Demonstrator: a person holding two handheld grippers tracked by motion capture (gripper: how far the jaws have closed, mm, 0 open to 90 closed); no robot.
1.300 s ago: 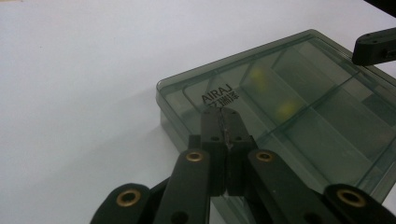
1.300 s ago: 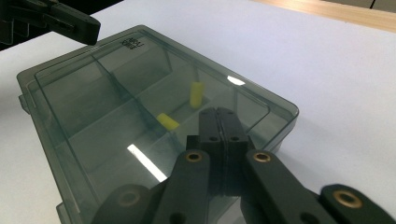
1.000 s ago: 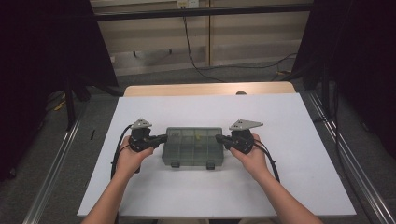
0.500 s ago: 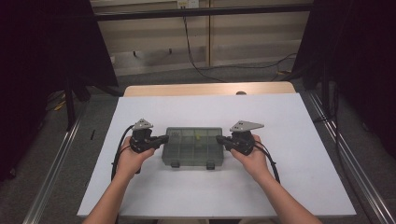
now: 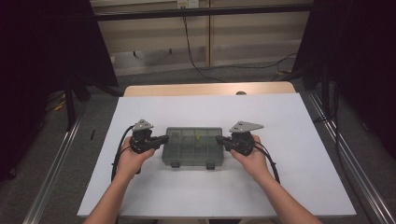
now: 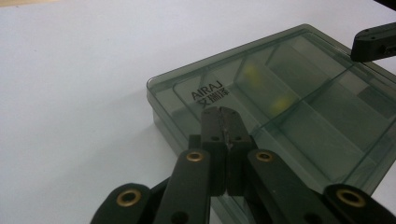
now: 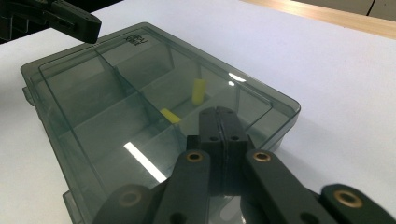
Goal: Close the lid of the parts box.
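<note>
A smoky translucent compartment box (image 5: 193, 147) lies flat with its lid shut near the middle of the white worktop (image 5: 289, 121), its two latches facing the person. The left gripper (image 5: 164, 138) sits at the box's left end and the right gripper (image 5: 220, 139) at its right end, each held in a hand, so the box lies directly between them. In the high view the tips of both reach the box's short edges; whether they press on it cannot be told from there.

In the left gripper view the jaws are closed together with nothing between them, their tips over the corner of the lid (image 6: 299, 93) just below the printed lettering (image 6: 211, 93). In the right gripper view the jaws are likewise together and empty, their tips over the lid's near end. Through the lid two small yellow pieces (image 7: 199, 90) show in the dividers, one upright and one lying flat, beyond the right gripper's tips.
</note>
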